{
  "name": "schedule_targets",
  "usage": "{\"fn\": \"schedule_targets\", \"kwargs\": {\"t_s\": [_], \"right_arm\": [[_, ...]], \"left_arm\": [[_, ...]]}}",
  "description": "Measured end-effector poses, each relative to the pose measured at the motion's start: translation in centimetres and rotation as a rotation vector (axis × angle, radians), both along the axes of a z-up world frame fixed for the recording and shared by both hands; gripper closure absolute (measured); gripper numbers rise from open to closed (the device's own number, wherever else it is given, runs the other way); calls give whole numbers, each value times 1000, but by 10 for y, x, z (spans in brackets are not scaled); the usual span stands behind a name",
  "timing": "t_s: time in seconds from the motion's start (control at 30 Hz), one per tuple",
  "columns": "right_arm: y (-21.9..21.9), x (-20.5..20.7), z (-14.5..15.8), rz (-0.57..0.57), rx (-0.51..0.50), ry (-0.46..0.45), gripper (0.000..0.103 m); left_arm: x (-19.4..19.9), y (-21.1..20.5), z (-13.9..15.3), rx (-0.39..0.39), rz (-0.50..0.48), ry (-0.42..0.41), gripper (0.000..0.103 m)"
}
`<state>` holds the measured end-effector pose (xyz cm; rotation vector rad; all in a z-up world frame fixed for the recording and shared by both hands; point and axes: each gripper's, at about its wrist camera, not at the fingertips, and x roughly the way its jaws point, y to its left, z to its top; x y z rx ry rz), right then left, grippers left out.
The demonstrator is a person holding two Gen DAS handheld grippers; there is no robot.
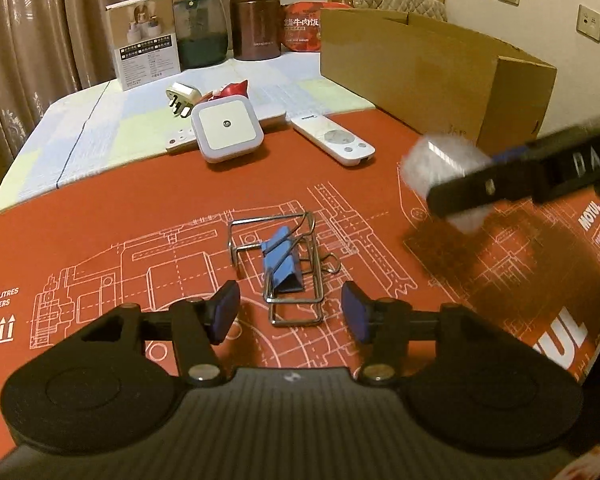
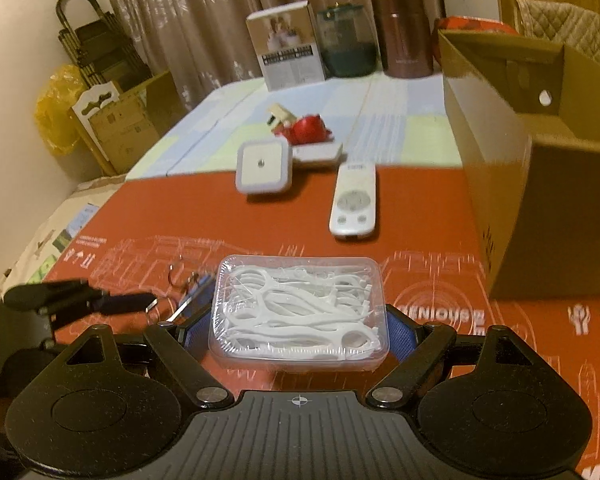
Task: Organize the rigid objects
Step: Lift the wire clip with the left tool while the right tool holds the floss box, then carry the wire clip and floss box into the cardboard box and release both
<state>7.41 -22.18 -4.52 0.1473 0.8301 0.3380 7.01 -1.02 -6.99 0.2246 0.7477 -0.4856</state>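
Nearest, the left claw (image 1: 290,312) hangs spread over one blue binder clip (image 1: 283,260) and one wire rack (image 1: 276,264) on the red counter (image 1: 140,200). Right claw (image 2: 299,330) pinches one clear box of floss picks (image 2: 299,312). Beyond lie one white remote (image 2: 354,204), one square night light (image 2: 262,170) and one cardboard box (image 2: 540,184).

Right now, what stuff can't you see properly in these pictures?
- Inside of the cardboard box: hidden by its own walls in both views.
- Small print on the white packet box: too small, blurred.
- Clear plastic box of floss picks: motion-blurred in the left view, partly behind the right tool.
- Second remote: mostly hidden behind the square night light.
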Motion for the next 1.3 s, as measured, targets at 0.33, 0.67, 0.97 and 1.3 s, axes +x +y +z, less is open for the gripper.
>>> {"fn": "schedule_targets", "kwargs": {"t_s": [0.33,0.67,0.97,1.3], "right_arm": [[-2,2,-7,-18,1,17,21],[-2,2,-7,-25,3,20,21],[-1,3,-4,-35,8,7,21],[-2,-3,20,-41,-36,-95,21]], "left_arm": [[11,-7,-4,13,38,-1,76],[13,-2,6,-65,63,3,77],[14,-6,26,-132,52,-54,77],[18,-8,54,-140,60,-107,77]]}}
